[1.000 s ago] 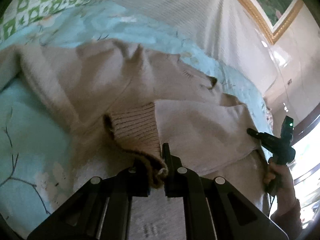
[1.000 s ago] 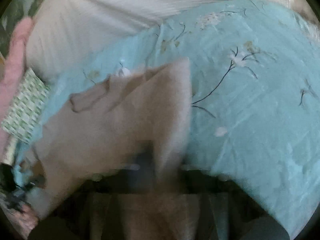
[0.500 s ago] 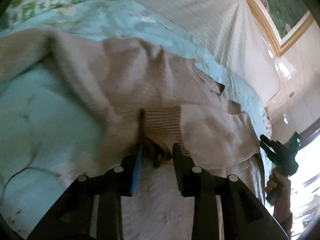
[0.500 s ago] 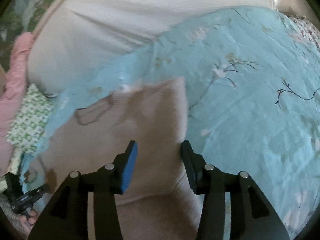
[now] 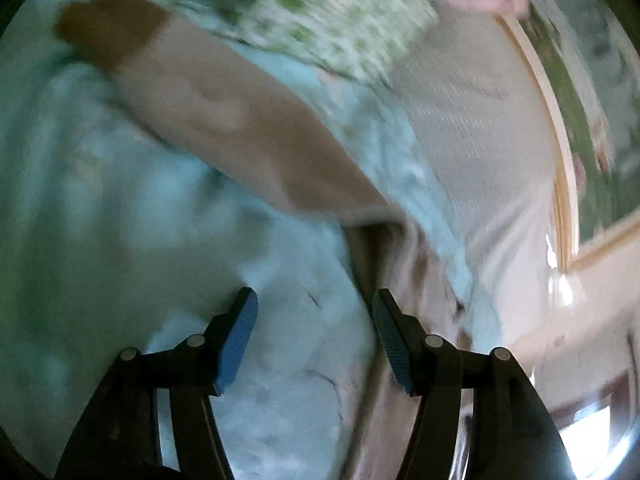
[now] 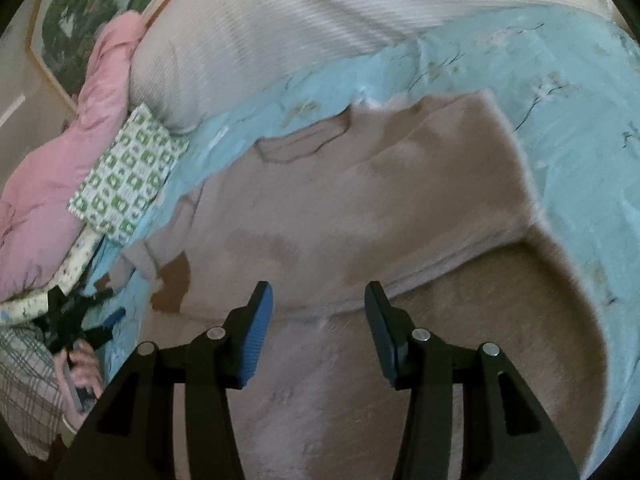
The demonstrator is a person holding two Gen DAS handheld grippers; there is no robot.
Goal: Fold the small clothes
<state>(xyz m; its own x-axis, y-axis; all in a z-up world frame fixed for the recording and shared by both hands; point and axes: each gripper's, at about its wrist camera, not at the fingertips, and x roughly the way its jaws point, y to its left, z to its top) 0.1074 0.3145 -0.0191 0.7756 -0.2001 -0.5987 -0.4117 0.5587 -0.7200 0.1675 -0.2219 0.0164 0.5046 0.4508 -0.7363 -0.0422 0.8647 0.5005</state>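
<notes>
A beige knit sweater (image 6: pixel 360 208) lies on the light blue floral bedspread (image 6: pixel 580 128), its right side folded over the body. My right gripper (image 6: pixel 318 320) is open and empty just above the sweater's lower part. In the blurred left wrist view, a long beige sleeve (image 5: pixel 224 108) with a darker brown cuff (image 5: pixel 108 24) stretches across the bedspread (image 5: pixel 120 220). My left gripper (image 5: pixel 314 336) is open and empty over the bedspread, with the sweater's edge beside its right finger. The left gripper also shows in the right wrist view (image 6: pixel 76 320), held in a hand.
A green-and-white patterned pillow (image 6: pixel 128 176) and a pink quilt (image 6: pixel 64 168) lie at the left. A white ribbed headboard cover (image 6: pixel 320 28) and a framed picture (image 6: pixel 92 12) stand behind. A plaid cloth (image 6: pixel 24 384) is at the lower left.
Both grippers opened and let go of the sweater. The left gripper swung left towards the outstretched sleeve. The right gripper drew back from the folded side.
</notes>
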